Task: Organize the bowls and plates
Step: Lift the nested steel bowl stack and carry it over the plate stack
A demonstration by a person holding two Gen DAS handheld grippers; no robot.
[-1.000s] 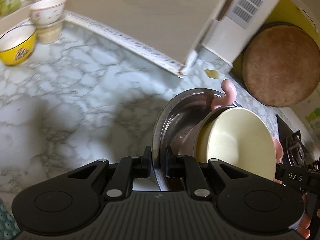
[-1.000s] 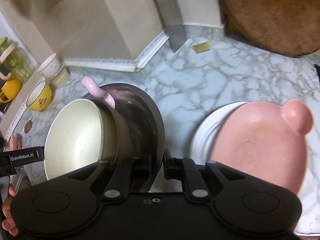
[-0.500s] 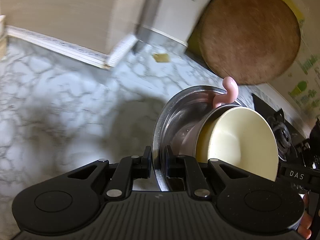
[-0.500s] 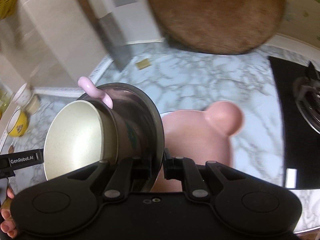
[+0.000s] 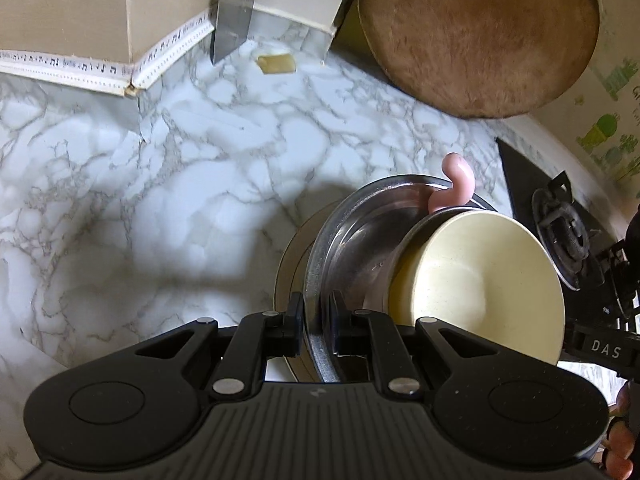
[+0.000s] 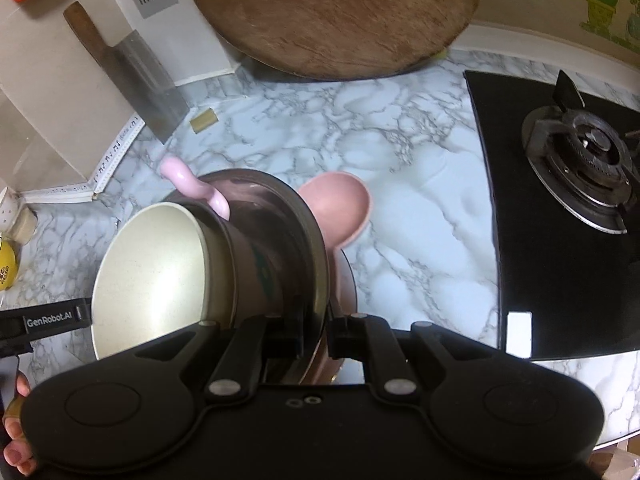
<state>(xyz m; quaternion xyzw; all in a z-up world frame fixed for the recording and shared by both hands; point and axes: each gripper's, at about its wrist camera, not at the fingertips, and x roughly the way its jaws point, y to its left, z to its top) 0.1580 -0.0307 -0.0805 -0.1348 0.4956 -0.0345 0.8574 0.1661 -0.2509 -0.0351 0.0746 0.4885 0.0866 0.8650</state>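
Note:
A steel bowl (image 5: 352, 236) (image 6: 310, 236) is carried between both grippers. My left gripper (image 5: 316, 320) is shut on its near rim in the left wrist view. My right gripper (image 6: 316, 320) is shut on the opposite rim. Inside the steel bowl leans a pink cup (image 6: 244, 264) with a cream inside (image 5: 480, 280) (image 6: 152, 272) and a curly pink handle (image 5: 456, 188) (image 6: 192, 188). Under the bowl lie a pink plate with a round ear (image 6: 340, 208) and a gold-rimmed white plate (image 5: 286, 268). Whether the bowl touches them is hidden.
A round wooden board (image 5: 480, 32) (image 6: 336, 12) leans on the back wall. A cleaver (image 6: 136, 76) (image 5: 232, 8) stands by the white box. The black gas hob (image 6: 560, 208) (image 5: 560, 224) lies to the right. A yellow bowl (image 6: 5, 266) sits far left on the marble counter (image 5: 160, 184).
Both grippers carried the steel bowl with the cup to the right across the counter, over the pink plate. The yellow bowl and small cups slid out of the left wrist view.

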